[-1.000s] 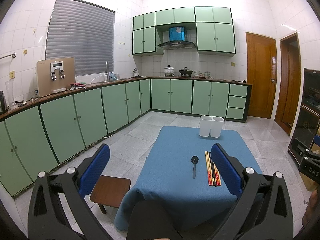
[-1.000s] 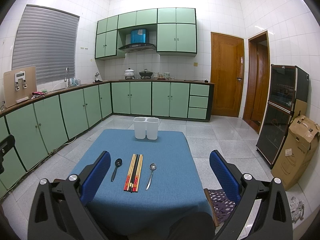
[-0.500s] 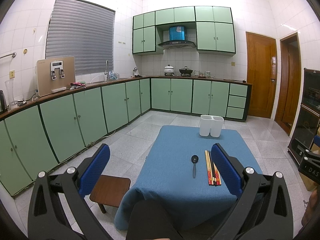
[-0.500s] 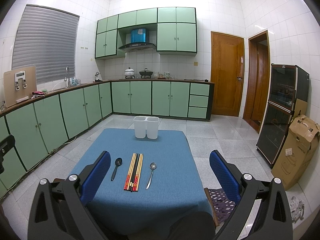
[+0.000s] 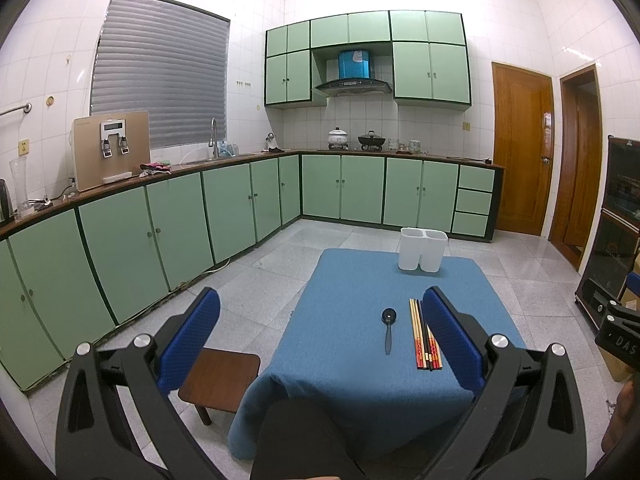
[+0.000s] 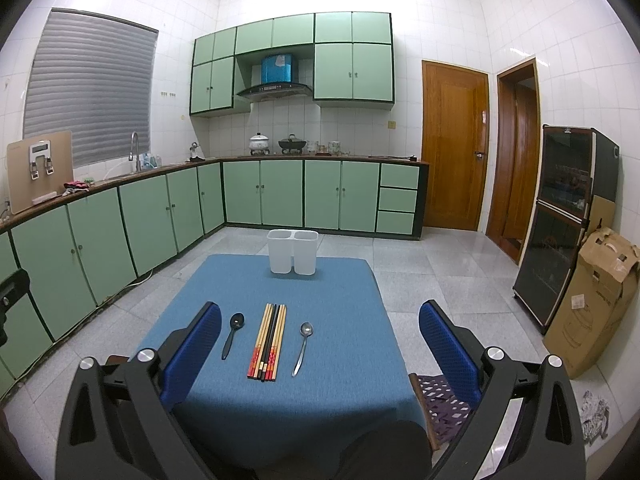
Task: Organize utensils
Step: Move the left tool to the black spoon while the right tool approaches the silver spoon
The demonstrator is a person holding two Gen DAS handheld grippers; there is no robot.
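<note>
On a blue-clothed table (image 6: 340,304) lie a black spoon (image 6: 233,334), a bundle of chopsticks (image 6: 270,342) and a steel spoon (image 6: 303,346), side by side near the front. A white two-compartment holder (image 6: 293,251) stands at the far edge. In the left wrist view I see the black spoon (image 5: 388,328), the chopsticks (image 5: 420,332) and the holder (image 5: 423,249). My left gripper (image 5: 320,312) is open and empty, left of the table. My right gripper (image 6: 320,316) is open and empty, above the table's near edge.
A brown stool (image 5: 220,380) stands left of the table; a patterned stool (image 6: 440,400) stands right of it. Green cabinets (image 5: 160,232) line the left and back walls. A dark cabinet (image 6: 560,220) and cardboard box (image 6: 592,300) stand right.
</note>
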